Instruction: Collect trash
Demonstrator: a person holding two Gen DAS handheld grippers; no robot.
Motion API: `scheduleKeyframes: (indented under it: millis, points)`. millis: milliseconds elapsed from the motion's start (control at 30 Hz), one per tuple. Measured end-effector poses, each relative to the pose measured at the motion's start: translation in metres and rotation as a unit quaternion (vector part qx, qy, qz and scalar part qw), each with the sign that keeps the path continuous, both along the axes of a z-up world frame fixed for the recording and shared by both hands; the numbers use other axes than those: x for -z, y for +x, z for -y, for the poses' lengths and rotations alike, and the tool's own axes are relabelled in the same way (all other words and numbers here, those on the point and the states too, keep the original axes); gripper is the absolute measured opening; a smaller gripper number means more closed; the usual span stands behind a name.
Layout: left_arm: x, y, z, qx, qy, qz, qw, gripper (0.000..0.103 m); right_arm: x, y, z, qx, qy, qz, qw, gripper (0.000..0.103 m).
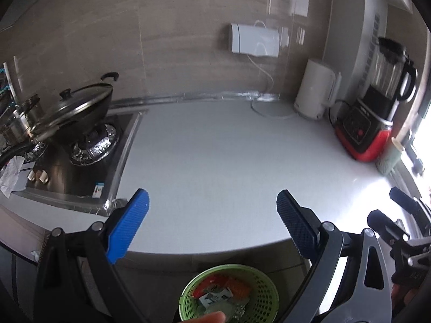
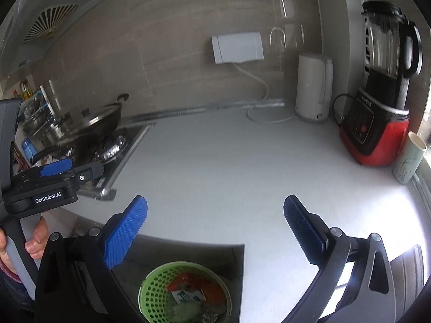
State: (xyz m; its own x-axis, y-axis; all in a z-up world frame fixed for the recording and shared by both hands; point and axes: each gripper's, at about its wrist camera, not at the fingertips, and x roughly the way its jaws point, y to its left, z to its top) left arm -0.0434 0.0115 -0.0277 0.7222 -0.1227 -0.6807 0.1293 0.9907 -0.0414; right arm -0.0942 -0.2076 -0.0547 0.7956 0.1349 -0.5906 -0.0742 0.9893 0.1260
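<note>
Right now you are holding both grippers above the front edge of the white counter (image 1: 215,161), and neither has anything in it. Your left gripper (image 1: 212,207) has its blue pads spread wide apart with only bare counter between them. Your right gripper (image 2: 215,210) is spread just as wide, also with nothing between its pads.

Below the counter edge, at 6 o'clock in both wrist views, sits the green basket (image 2: 153,288). Trash (image 2: 188,293) lies inside it: orange-red wrappers, a small white-and-green packet, and some pale crumpled bits near the bottom that are too blurred for you to identify. From your left wrist the same basket shows at 6 o'clock, between the gripper arms and well below them.

At 9 o'clock in the left view you have the stove (image 1: 80,167) with a lidded black wok (image 1: 78,107) on its burner, and a crumpled white paper (image 1: 10,172) lies at the stove's far left edge. At 2 o'clock stands a white kettle (image 1: 315,88), with a red-and-black blender (image 1: 377,102) just beside it toward 3 o'clock. A pale green cup (image 2: 408,158) stands near the blender at 3 o'clock in the right view.
</note>
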Motion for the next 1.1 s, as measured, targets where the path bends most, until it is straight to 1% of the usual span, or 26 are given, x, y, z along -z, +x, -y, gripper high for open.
scheduleKeyframes:
  millis: [67,200,267,367,533,600,667,733,833,1000,1100]
  points:
    - [-0.008,0.001,-0.001,-0.006,-0.005,0.007,0.9999,0.095,-0.009,0.0,-0.003,0.0,-0.007,0.012,1.0,0.101]
    - [-0.029,0.003,-0.003,-0.024,-0.003,0.035,0.9991,0.095,-0.029,0.002,-0.01,-0.004,-0.011,0.037,0.999,0.101]
    - [-0.044,0.006,-0.003,-0.035,-0.001,0.052,0.998,0.095,-0.041,0.003,-0.013,-0.006,-0.015,0.05,0.999,0.101]
    - [-0.071,0.009,-0.007,-0.047,-0.005,0.081,0.9956,0.095,-0.069,0.005,-0.021,-0.008,-0.029,0.084,0.996,0.101]
    - [-0.12,0.011,-0.015,-0.075,-0.019,0.126,0.989,0.095,-0.123,0.005,-0.035,-0.01,-0.053,0.148,0.987,0.101]
    - [-0.14,0.009,-0.016,-0.088,-0.012,0.143,0.9856,0.095,-0.139,0.006,-0.04,-0.01,-0.061,0.166,0.984,0.101]
    - [-0.153,0.005,-0.017,-0.1,-0.009,0.159,0.9822,0.095,-0.154,0.007,-0.044,-0.011,-0.061,0.181,0.982,0.101]
    - [-0.165,-0.002,-0.018,-0.12,-0.002,0.173,0.9776,0.095,-0.163,0.007,-0.047,-0.012,-0.056,0.191,0.98,0.101]
    - [-0.173,-0.009,-0.019,-0.142,0.008,0.177,0.9738,0.095,-0.171,0.009,-0.052,-0.014,-0.051,0.2,0.978,0.101]
    - [-0.171,-0.008,-0.021,-0.151,0.019,0.167,0.9741,0.095,-0.168,0.012,-0.062,-0.023,-0.046,0.195,0.98,0.101]
    - [-0.168,-0.008,-0.025,-0.152,0.013,0.16,0.9752,0.095,-0.164,0.013,-0.067,-0.03,-0.042,0.187,0.981,0.101]
